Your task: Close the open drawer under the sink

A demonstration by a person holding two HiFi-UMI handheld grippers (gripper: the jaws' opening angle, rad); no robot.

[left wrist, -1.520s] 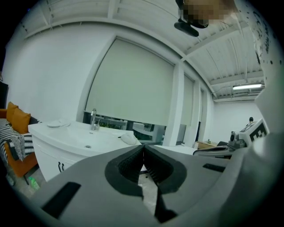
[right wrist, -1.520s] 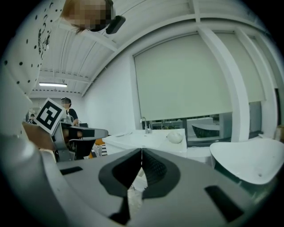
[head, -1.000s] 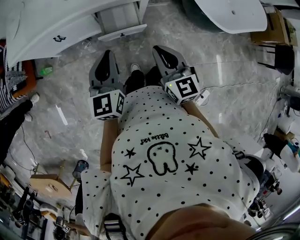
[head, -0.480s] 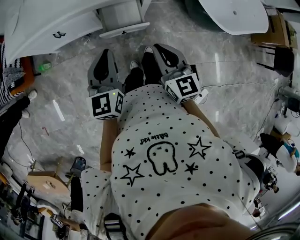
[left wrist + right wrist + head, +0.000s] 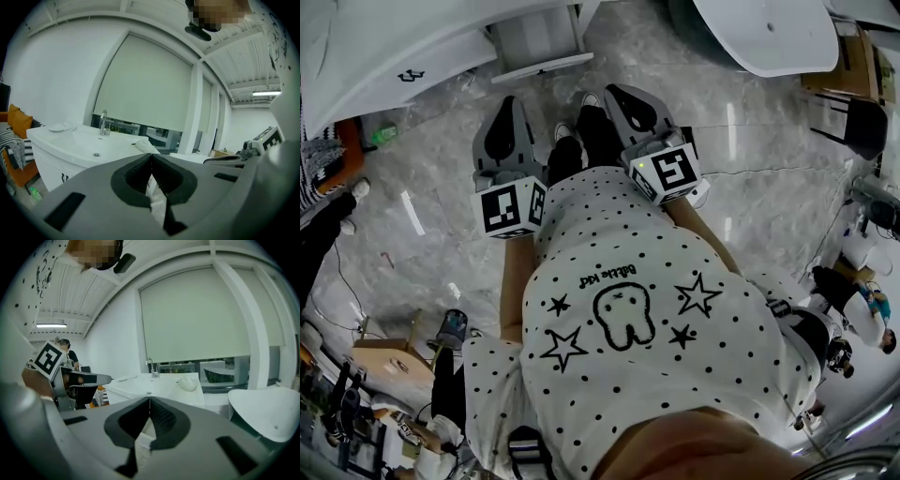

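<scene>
While the person stands on the grey marble floor (image 5: 441, 197) facing the white sink cabinet (image 5: 403, 52), the task looks not yet begun; the drawer (image 5: 542, 42) juts out from under the sink at the top of the head view, its front panel turned toward the person and well apart from both grippers; a second white basin (image 5: 764, 28) sits off to the right, clear of the path. Between the drawer front and the person's shoes (image 5: 567, 131) lies a bare strip of floor, so there is room to step in straight; a thin cable (image 5: 769, 172) trails to the right, away from that line. The left gripper (image 5: 510, 101) and right gripper (image 5: 623, 97) are held side by side at waist height, both aimed at the cabinet, probably so either can meet the panel squarely; the jaws of each are clenched tip to tip with nothing between them, which suits a push, since a blunt closed tip needs no grasp. In the left gripper view the faucet (image 5: 102, 123) stands above the jaws; the drawer front is not plainly shown there.
</scene>
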